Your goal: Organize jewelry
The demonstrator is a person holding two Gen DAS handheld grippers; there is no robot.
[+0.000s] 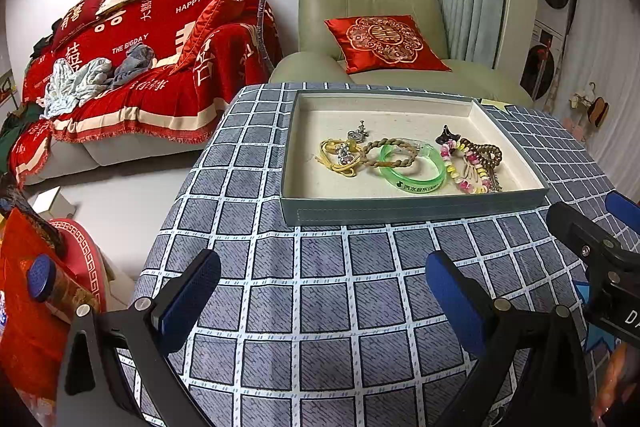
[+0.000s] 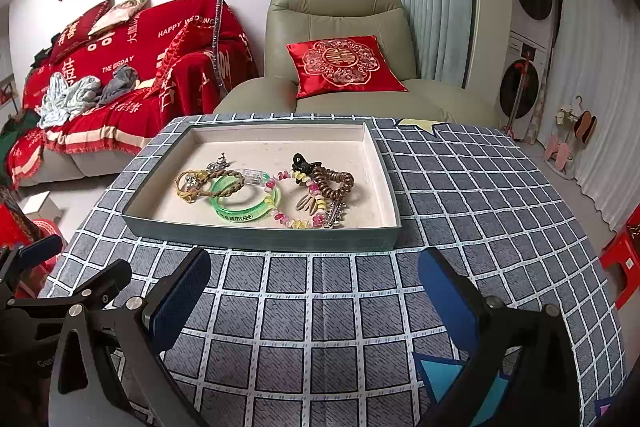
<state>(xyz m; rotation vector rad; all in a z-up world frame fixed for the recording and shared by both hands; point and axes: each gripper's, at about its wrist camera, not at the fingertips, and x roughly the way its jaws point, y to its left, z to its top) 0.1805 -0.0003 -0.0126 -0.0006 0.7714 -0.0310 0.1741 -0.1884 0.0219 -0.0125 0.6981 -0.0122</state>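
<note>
A shallow grey-green tray (image 1: 412, 210) (image 2: 260, 239) with a cream lining sits on the checked tablecloth. Inside lie a green bangle (image 1: 414, 173) (image 2: 244, 201), a braided brown cord bracelet (image 1: 390, 151) (image 2: 224, 183), a yellow cord with silver charms (image 1: 340, 155) (image 2: 190, 185), a pastel bead bracelet (image 1: 460, 167) (image 2: 296, 217), a brown bead string (image 1: 486, 153) (image 2: 334, 183) and a black claw clip (image 1: 448, 137) (image 2: 304, 163). My left gripper (image 1: 322, 291) stands open, empty, in front of the tray. My right gripper (image 2: 314, 285) is also open and empty, just short of the tray's near wall.
The tablecloth (image 1: 320, 307) drops off at the left table edge. A green armchair (image 2: 340, 27) with a red cushion (image 2: 342, 65) stands behind the table, a red-covered sofa (image 1: 140, 59) to the left. Red stools (image 2: 620, 263) stand low at the right. A blue paper marker (image 2: 452, 379) lies near the right gripper.
</note>
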